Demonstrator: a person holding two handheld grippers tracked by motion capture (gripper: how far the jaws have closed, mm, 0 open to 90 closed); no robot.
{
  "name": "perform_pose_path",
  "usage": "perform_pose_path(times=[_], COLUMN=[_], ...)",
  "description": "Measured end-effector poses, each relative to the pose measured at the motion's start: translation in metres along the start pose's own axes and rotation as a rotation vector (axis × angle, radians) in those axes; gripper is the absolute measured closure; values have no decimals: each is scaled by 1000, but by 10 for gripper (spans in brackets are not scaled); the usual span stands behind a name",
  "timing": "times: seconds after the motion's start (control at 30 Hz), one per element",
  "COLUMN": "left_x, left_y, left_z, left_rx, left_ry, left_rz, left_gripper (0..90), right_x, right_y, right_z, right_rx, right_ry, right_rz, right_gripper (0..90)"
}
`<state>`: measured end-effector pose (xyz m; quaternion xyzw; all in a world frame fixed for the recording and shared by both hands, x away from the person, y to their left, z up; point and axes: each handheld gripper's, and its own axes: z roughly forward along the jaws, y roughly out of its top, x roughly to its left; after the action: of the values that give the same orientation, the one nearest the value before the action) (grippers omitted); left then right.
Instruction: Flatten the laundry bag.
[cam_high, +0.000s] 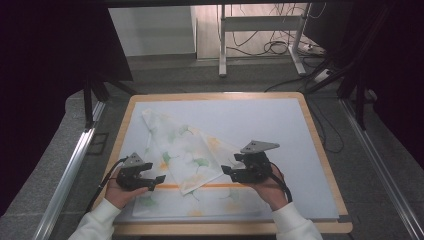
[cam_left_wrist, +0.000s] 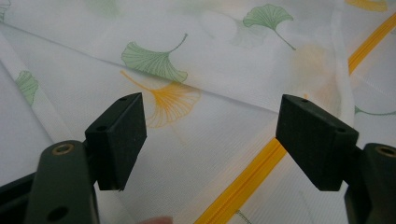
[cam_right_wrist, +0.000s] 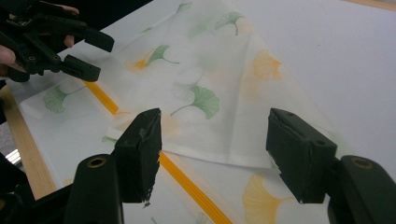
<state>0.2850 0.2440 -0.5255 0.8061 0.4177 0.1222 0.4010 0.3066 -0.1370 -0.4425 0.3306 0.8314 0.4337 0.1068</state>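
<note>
Across the bench (cam_high: 310, 150), a half-folded cloth (cam_high: 187, 150) is flanked by both hand-held grippers, left (cam_high: 155, 181) and right (cam_high: 229, 172), released; the fold could be dragged open by a shallow pinch.

I see thin, semi-sheer woven cloth (cam_high: 185, 155) at my six o'clock, on a smooth matt mat (cam_high: 280, 130) edged in pale wood.

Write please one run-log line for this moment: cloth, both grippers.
cloth: part-folded, flat on table | left gripper: open, over cloth edge, holds nothing | right gripper: open, above cloth, holds nothing
</note>
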Motion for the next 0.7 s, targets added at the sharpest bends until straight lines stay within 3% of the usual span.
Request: perform_pose_path(times=[0.7], left_x=[0], left_y=[0], left_z=[-1], left_rx=[-10], left_ry=[4], left_rz=[7], left_gripper=[246], right_x=[20], right_y=[-2], right_z=[32], right_rx=[62], right_ry=[64], right_rz=[-26], right_gripper=[357])
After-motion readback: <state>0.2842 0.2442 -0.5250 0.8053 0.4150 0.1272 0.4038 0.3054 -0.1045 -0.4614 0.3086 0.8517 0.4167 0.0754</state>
